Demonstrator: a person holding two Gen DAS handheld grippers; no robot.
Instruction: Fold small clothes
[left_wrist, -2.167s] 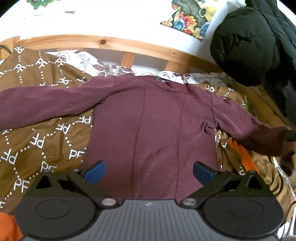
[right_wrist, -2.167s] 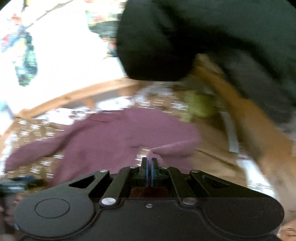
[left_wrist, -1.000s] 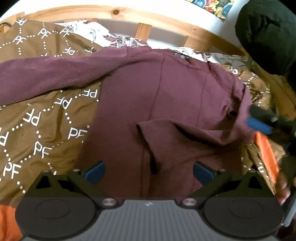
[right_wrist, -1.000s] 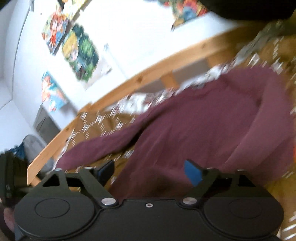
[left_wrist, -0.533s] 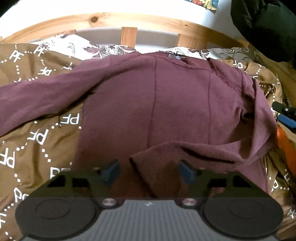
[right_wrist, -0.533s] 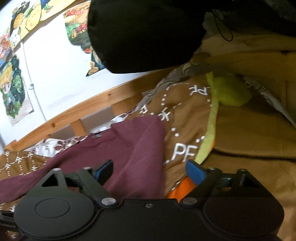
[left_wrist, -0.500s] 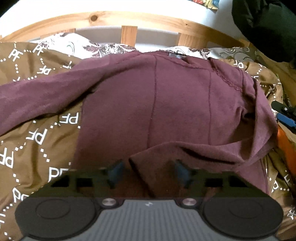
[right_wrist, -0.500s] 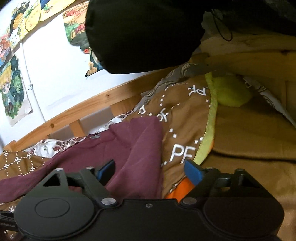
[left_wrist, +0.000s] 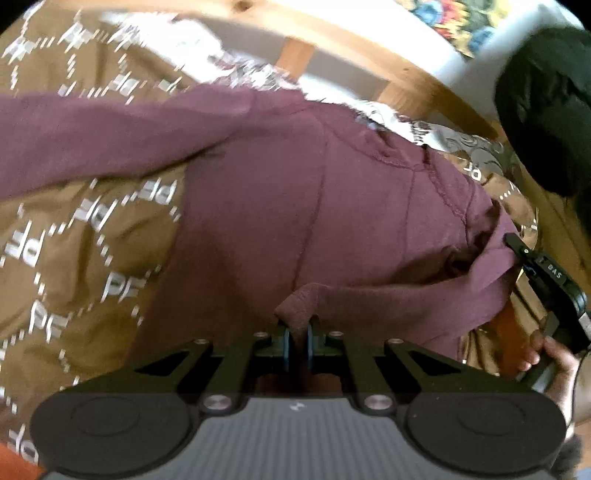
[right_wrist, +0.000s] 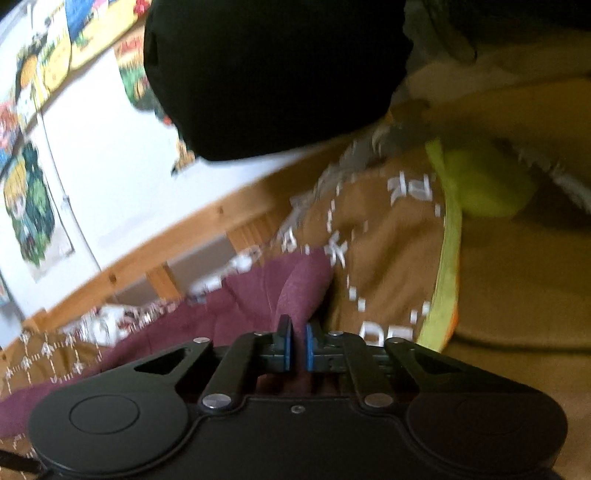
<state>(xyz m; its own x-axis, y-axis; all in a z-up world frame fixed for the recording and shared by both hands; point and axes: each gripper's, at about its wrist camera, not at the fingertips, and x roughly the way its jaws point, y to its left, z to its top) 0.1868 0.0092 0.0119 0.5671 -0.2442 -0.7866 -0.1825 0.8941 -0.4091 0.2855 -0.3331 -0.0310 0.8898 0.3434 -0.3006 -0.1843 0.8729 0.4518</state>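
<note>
A maroon long-sleeved top (left_wrist: 295, 206) lies spread on a brown patterned blanket (left_wrist: 74, 251). Its right sleeve is folded across the body, and its left sleeve (left_wrist: 92, 136) stretches out to the left. My left gripper (left_wrist: 296, 332) is shut on the cuff end of the folded sleeve (left_wrist: 299, 304). My right gripper (right_wrist: 297, 343) is shut on the top's folded right edge (right_wrist: 295, 291); it also shows at the right of the left wrist view (left_wrist: 546, 277), held by a hand.
A wooden bed rail (left_wrist: 351, 48) runs along the far side under a white wall with posters (right_wrist: 33, 206). A black jacket (right_wrist: 273, 74) hangs at the upper right. A yellow-green blanket trim (right_wrist: 448, 258) and an orange cloth (left_wrist: 509, 332) lie right of the top.
Both grippers have closed: the left on the folded sleeve's cuff, the right on the top's right edge. The left view has shifted and is blurred by motion.
</note>
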